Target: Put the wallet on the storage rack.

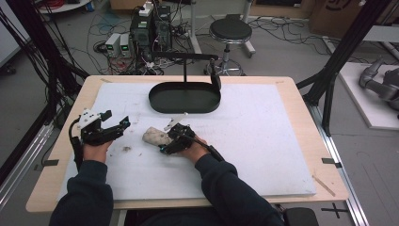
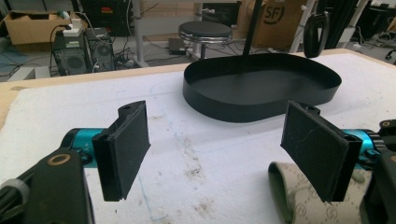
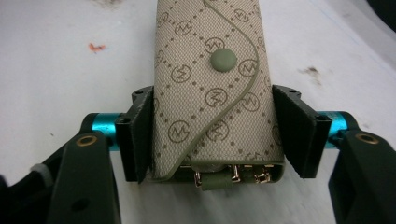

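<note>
A beige monogram key pouch (image 1: 153, 136) with a green snap button lies on the white mat, left of centre. In the right gripper view the pouch (image 3: 210, 56) runs lengthwise between the jaws, its metal key hooks at the near end. My right gripper (image 1: 165, 141) (image 3: 212, 135) is shut on the pouch, both pads against its sides. My left gripper (image 1: 117, 119) (image 2: 224, 154) sits open to the pouch's left, nothing between its pads. One end of the pouch (image 2: 289, 196) peeks out beyond its right pad.
A black oval tray (image 1: 184, 109) (image 2: 243, 107) on a stand sits at the back centre of the mat. The mat (image 1: 263, 141) carries small dirt marks near the grippers. A stool (image 1: 230, 32), computers and cables stand on the floor beyond the table.
</note>
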A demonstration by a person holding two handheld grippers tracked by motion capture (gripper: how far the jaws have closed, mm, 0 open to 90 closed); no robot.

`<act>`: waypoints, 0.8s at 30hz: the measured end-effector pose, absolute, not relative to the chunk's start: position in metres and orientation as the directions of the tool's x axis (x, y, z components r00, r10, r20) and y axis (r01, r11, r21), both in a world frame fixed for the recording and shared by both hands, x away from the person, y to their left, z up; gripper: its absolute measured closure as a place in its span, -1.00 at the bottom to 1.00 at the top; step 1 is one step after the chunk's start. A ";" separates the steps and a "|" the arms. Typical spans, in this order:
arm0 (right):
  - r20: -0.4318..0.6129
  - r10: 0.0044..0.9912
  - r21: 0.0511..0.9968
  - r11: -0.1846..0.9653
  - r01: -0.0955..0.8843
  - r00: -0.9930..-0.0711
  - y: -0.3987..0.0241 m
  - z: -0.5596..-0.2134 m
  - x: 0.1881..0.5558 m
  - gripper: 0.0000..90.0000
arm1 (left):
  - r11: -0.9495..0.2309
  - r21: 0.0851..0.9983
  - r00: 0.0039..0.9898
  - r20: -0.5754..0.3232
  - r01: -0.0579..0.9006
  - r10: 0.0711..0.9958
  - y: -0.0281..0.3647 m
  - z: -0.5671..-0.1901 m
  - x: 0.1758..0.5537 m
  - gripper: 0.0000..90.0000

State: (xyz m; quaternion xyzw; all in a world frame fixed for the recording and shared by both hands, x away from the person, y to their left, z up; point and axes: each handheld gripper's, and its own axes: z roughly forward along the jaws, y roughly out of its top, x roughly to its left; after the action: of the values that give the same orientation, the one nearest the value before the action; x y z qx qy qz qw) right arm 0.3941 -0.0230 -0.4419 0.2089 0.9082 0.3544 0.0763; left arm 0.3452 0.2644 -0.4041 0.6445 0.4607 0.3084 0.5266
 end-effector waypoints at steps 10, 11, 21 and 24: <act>0.012 0.541 0.720 0.578 0.383 -0.841 -0.073 -0.425 0.405 -0.15 | -0.028 0.962 0.389 -0.083 0.271 0.918 0.264 -0.404 0.346 -0.49; 0.024 0.568 0.735 0.548 0.400 -0.822 -0.085 -0.419 0.410 -0.15 | -0.029 0.962 0.390 -0.083 0.271 0.917 0.264 -0.404 0.346 -0.49; -0.016 0.674 0.782 0.469 0.411 -0.739 -0.124 -0.393 0.436 -0.14 | -0.030 0.962 0.391 -0.082 0.273 0.917 0.263 -0.405 0.346 -0.49; -0.034 0.713 0.790 0.449 0.419 -0.700 -0.134 -0.383 0.454 -0.14 | -0.033 0.961 0.395 -0.081 0.274 0.915 0.263 -0.405 0.346 -0.49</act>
State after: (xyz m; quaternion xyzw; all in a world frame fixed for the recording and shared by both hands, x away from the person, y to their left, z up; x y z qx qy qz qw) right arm 0.4541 -0.1337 -0.3826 0.3405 0.8309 0.3998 0.1841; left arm 0.3462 0.2626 -0.4049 0.6503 0.4569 0.3059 0.5241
